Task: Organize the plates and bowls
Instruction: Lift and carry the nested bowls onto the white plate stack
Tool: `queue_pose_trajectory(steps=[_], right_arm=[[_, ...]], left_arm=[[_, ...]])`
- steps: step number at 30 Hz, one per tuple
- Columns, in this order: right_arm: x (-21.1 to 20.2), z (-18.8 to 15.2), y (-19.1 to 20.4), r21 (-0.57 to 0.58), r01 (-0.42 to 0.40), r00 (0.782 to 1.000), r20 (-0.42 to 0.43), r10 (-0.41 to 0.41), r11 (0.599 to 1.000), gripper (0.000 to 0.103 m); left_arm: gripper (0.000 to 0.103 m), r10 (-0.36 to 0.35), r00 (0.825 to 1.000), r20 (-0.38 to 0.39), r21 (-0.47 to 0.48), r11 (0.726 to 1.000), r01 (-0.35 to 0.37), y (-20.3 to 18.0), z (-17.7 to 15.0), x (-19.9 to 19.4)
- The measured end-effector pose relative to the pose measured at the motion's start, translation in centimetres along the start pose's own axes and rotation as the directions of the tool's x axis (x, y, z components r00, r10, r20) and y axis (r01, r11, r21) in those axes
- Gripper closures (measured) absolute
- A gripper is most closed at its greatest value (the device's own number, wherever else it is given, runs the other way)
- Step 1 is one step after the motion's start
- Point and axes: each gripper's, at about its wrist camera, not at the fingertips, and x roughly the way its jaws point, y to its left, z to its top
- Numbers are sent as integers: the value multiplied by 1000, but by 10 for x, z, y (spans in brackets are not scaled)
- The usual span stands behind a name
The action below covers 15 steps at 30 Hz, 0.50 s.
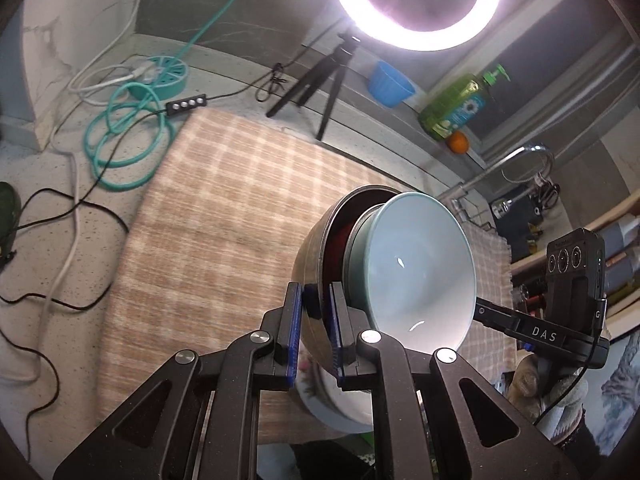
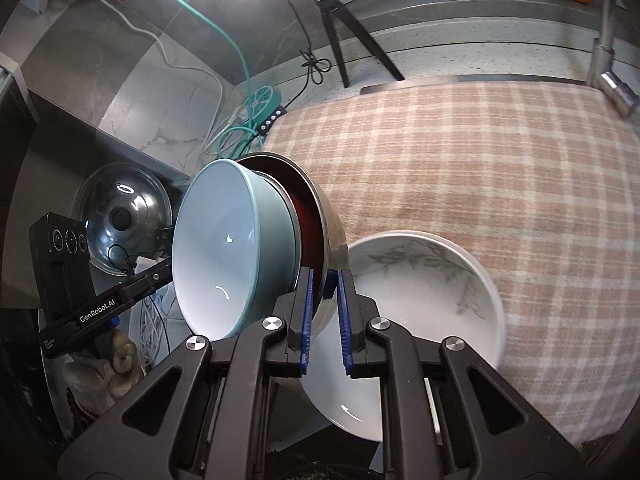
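A steel bowl [image 1: 308, 248] with a dark red inside hangs tilted on edge above the checked cloth [image 1: 224, 200]. Nested in it is a pale blue bowl [image 1: 416, 272]. My left gripper [image 1: 315, 292] is shut on the steel rim. In the right wrist view my right gripper [image 2: 325, 280] clamps the rim of the same steel bowl [image 2: 334, 224], with the pale blue bowl [image 2: 216, 256] facing left. A white bowl [image 2: 420, 300] with a leaf pattern lies on the cloth just below. Each view shows the other gripper's body beyond the blue bowl, its fingertips hidden.
A ring light [image 1: 416, 4] on a black tripod [image 1: 320, 80] stands at the back. Teal cable coils [image 1: 124, 136] and cords lie left of the cloth. A blue tub [image 1: 390, 84], green soap bottle [image 1: 456, 108], orange [image 1: 457, 142] and faucet [image 1: 520, 160] line the back right. A pot lid [image 2: 120, 212] leans left.
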Motion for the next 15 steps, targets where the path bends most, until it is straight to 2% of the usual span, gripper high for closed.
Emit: queue_pose_trajectory(steps=[7,15], right_arm=[[-22,-13,-32,22,10,1000,-7,-10,1000,91],[-25,-26,-59,32,20,999,-41,-19,999,91]], left_arm=[[92,-9,1000,-25,14,1000,9,-30,-16,15],[92,9,998,-56,18,1000,-8,-46,-33,28]])
